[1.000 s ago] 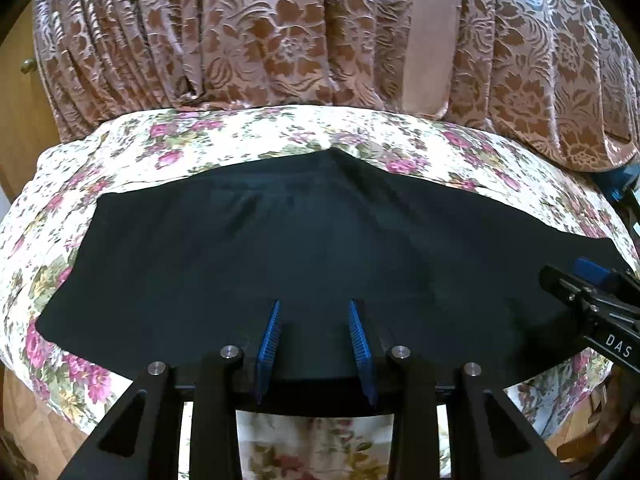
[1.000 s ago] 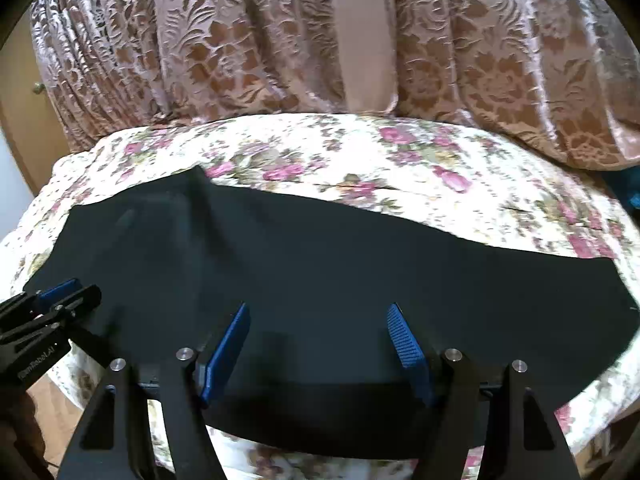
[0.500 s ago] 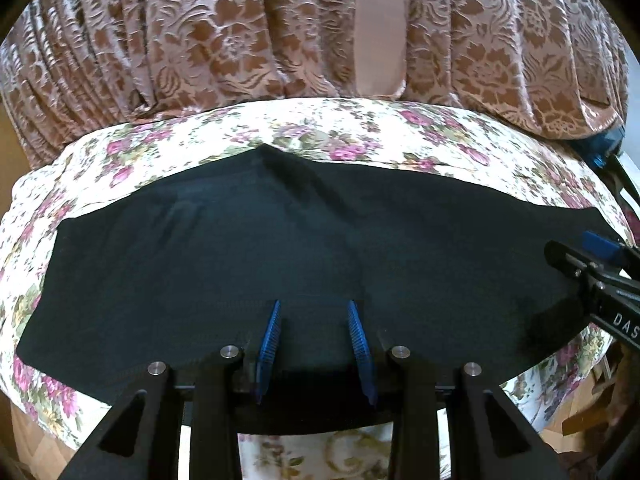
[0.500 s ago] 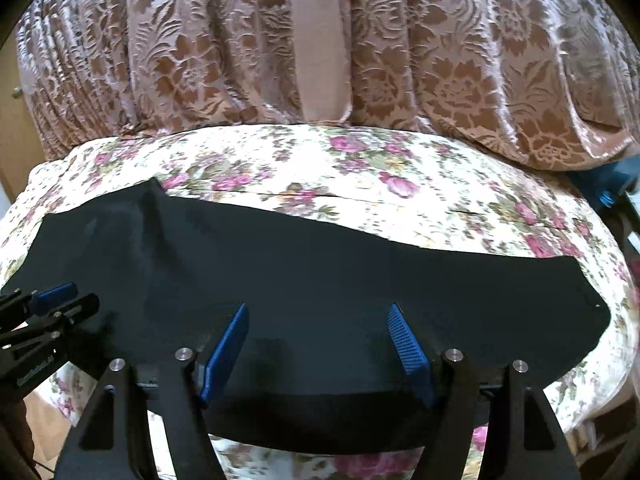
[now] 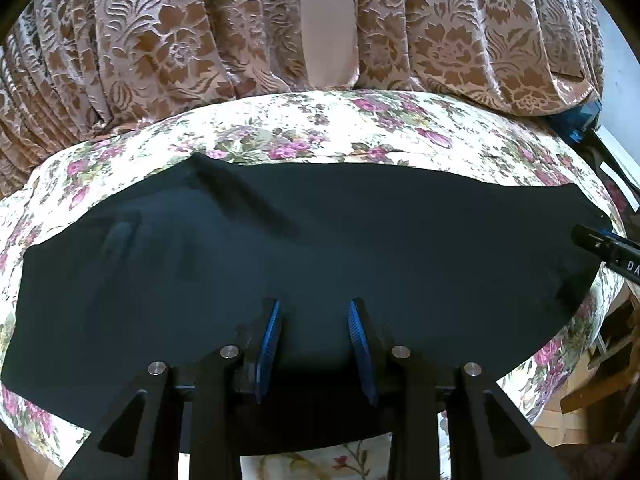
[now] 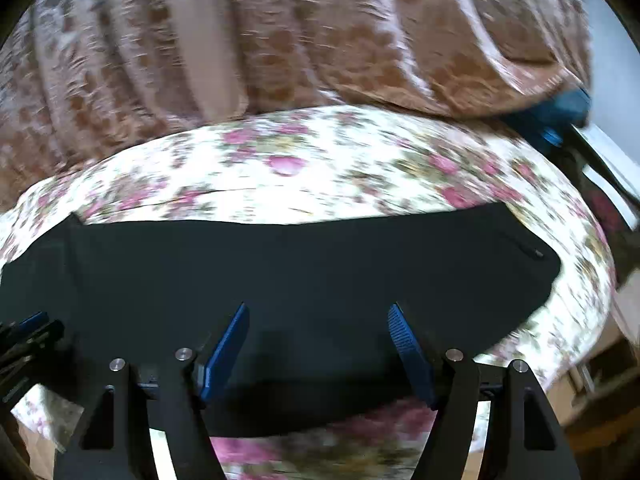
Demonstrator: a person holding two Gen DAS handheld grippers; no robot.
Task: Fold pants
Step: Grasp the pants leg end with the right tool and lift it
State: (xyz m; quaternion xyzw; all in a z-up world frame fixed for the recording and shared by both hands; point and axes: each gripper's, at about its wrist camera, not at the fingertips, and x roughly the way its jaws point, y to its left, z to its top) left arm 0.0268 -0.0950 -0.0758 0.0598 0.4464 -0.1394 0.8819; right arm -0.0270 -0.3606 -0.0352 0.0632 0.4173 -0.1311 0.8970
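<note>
Black pants (image 5: 320, 240) lie flat across a floral bedspread (image 5: 360, 128), long side left to right; they also show in the right wrist view (image 6: 312, 264). My left gripper (image 5: 314, 310) is open and empty, its blue pads over the pants' near edge. My right gripper (image 6: 318, 312) is open wider and empty, over the near edge further right. The right gripper's tip shows at the right edge of the left wrist view (image 5: 600, 240). The left gripper shows at the left edge of the right wrist view (image 6: 28, 332).
A brown floral curtain (image 5: 200, 40) hangs behind the bed. A blue object (image 5: 576, 120) sits at the bed's far right corner. The bed's right edge drops to a wooden floor (image 5: 592, 392). The right wrist view is motion-blurred.
Both grippers have shifted right along the pants' near edge, so the pants slide left in both views. Both stay open and empty.
</note>
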